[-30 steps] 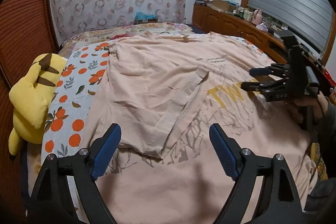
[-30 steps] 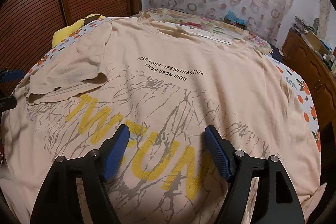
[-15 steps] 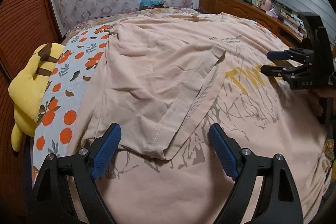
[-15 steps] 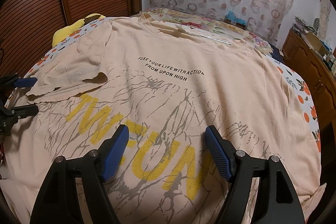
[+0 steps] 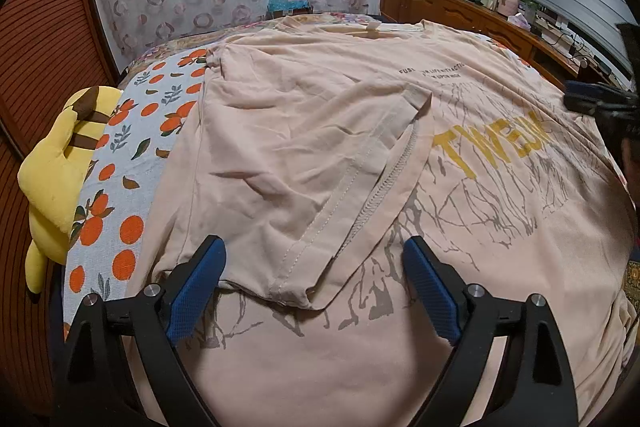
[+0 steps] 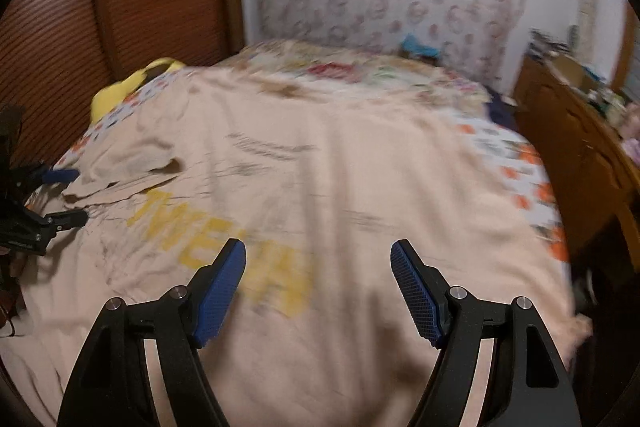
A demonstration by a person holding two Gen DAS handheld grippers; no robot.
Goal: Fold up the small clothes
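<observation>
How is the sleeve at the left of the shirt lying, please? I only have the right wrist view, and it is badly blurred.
Observer: The sleeve is folded inward and lies on the front of the shirt, with its stitched hem facing up.
Operator: Thank you. Are the left tongs holding it?
Observer: No. The left tongs stand open, and the sleeve's lower corner lies between them, ungripped.
Operator: And the yellow shape beyond the shirt?
Observer: That is a yellow plush toy with brown stripes, at the edge of the orange-print sheet, apart from the shirt.
</observation>
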